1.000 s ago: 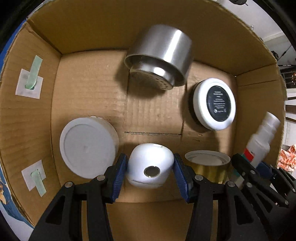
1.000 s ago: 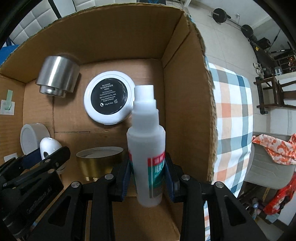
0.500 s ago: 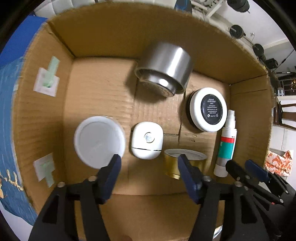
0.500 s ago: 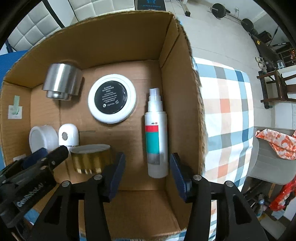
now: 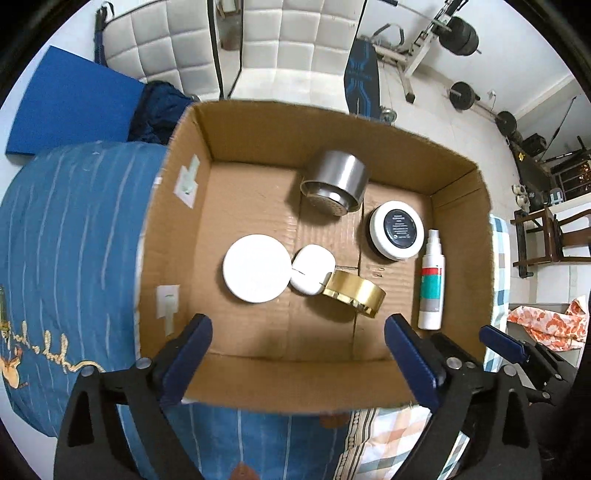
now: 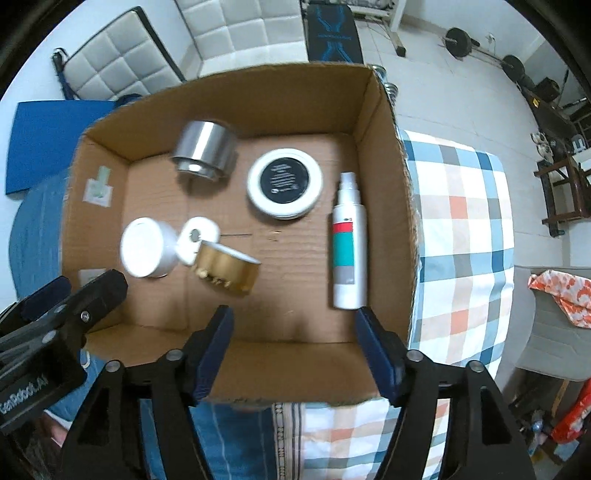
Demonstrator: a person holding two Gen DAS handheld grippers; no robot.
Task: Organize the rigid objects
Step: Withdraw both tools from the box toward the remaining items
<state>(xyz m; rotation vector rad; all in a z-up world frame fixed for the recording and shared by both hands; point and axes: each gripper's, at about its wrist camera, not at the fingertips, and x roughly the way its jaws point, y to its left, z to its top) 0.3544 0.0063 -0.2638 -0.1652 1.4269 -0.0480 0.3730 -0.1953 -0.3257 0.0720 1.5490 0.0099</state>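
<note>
Both claws are spread wide and carry nothing: the left claw (image 5: 297,356) and the right claw (image 6: 293,345) each hang over the near wall of the cardboard box (image 5: 295,384).

Contents, by clock face on the box floor in the left wrist view:
- Steel canister (image 5: 334,184) at 12 o'clock, on its side. Rigid and probably the heaviest item; smooth wall likely slippery, so grip across the cylinder.
- Black-lidded white jar (image 5: 397,229) at 2 o'clock. Stiff; take it across the rim.
- Spray bottle (image 5: 431,280) at 3 o'clock, lying along the right wall. Light plastic, liable to roll; grip mid-body on the label.
- White round tin (image 5: 256,273) at 9 o'clock and small white case (image 5: 312,269) at centre, touching. Both look light and smooth.
- Gold tin (image 5: 354,291), tilted, leaning against the case. May slide when touched.

The box rests on a bed with a blue cover (image 5: 70,236) and a checked cloth (image 6: 461,229); the soft base may let it shift. Beyond: tiled floor, padded white panels, weight plates (image 5: 463,35).
</note>
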